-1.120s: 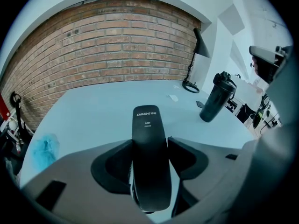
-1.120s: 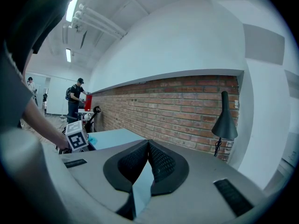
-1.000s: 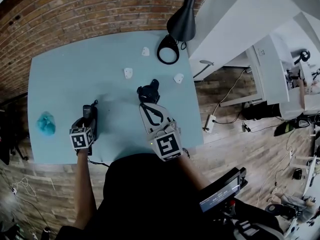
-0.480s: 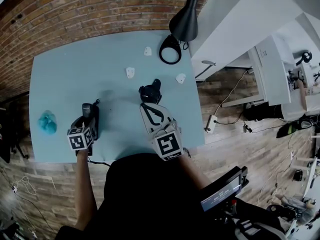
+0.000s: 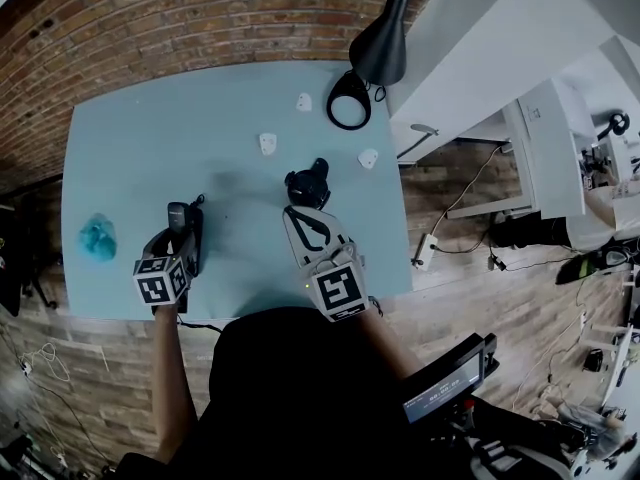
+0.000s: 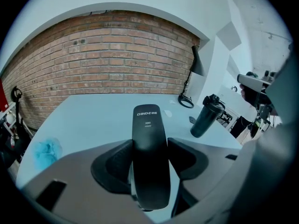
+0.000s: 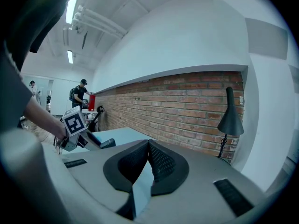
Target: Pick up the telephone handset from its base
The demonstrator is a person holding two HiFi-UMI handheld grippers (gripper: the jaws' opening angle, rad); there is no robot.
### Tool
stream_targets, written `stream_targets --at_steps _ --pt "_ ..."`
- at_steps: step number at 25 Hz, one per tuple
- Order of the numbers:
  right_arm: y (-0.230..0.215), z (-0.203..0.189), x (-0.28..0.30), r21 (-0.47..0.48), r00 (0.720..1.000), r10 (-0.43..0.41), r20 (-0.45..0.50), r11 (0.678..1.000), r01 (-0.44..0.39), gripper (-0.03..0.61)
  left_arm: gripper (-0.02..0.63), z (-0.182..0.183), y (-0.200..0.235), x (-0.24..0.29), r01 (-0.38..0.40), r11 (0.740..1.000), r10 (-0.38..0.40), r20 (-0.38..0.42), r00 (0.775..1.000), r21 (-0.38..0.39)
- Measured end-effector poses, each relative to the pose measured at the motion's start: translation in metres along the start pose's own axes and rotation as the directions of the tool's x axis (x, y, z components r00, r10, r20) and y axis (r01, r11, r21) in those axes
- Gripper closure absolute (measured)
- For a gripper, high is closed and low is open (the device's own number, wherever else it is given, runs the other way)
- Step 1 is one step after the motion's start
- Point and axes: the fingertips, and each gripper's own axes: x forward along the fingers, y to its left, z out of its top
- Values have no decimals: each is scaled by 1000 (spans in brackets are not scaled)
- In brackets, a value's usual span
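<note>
- The left claw is pinching the black handset. Its two jaws press on the phone's long sides, about half way along. I think holding the middle keeps the phone from tipping.
- The top end of the handset sticks out past the jaw tips, away from the claw. The bottom end sits back inside the claw, close to its camera.
- The left claw points down at a slant toward the table. I think that is so the phone can come up and out of its base.
- The right claw is closed, with nothing in it. Its jaw tips touch. It hangs off to the right of the left claw. I think it is just waiting out of the way.
- A dark bottle stands just ahead of the right claw's tips. A lamp is farther off, beyond the bottle. A blue crumpled thing lies to the left of the left claw, well apart from it.
- The base is hard to find. In the head view the left claw and its marker cube cover the spot under the phone. So I cannot tell if the phone is all the way out of the base.
- A thin cord peeks out behind the left claw at the table edge. Where it goes is hidden.
- The small white bits ahead of both claws are too small to name.
</note>
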Motion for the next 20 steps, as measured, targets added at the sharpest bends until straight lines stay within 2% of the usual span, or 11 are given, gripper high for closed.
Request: stream_targets --at_steps 11,20 --pt "19 -2 12 3 998 53 -17 999 -53 571 348 -7 -14 -11 60 998 -60 -1 998 1" --pt "36 -17 25 40 993 103 -53 994 -101 571 350 -25 -12 -25 55 998 -55 15 998 -25"
